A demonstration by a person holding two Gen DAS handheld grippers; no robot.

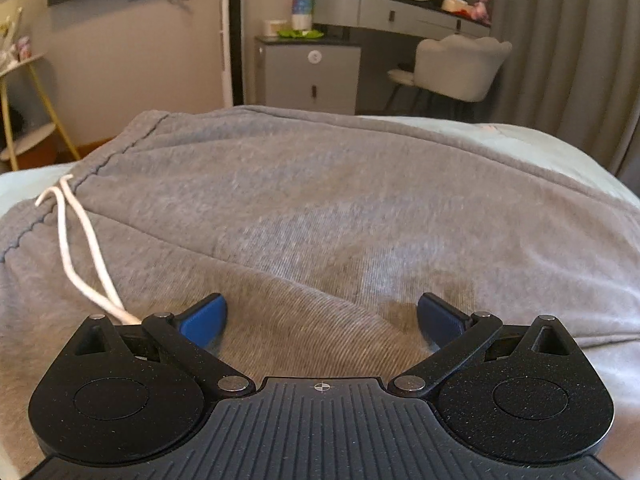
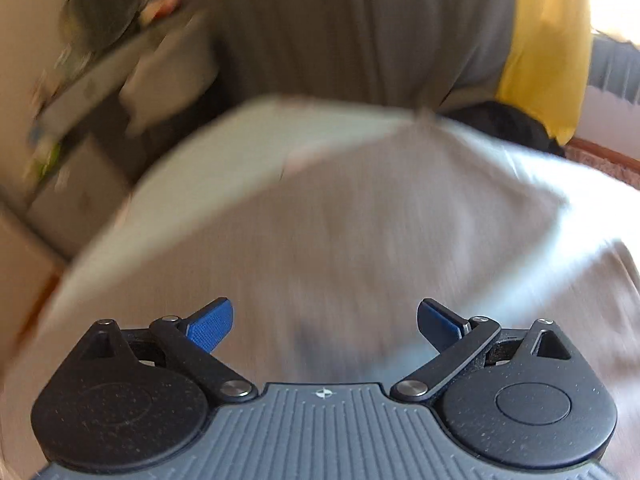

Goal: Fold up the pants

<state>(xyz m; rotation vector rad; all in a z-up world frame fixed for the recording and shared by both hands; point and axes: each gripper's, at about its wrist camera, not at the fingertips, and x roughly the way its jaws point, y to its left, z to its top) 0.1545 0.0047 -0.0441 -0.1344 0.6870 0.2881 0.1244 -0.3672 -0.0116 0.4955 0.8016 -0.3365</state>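
Left gripper (image 1: 322, 322): fingers spread wide, grey pants (image 1: 320, 208) directly ahead, white drawstring (image 1: 80, 248) beside the left finger. Right gripper (image 2: 324, 326): fingers wide, view blurred

A pale green bed (image 1: 540, 148) carried grey pants (image 1: 320, 208) spread flat across most of it, their white drawstring (image 1: 76, 240) trailing over the cloth, while the blurred right view seemingly showed the same.

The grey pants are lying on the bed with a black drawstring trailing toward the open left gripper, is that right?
Not quite: the drawstring is white, not black, as the left wrist view shows. The rest holds: the grey pants lie on the bed, and the string trails toward the open left gripper.
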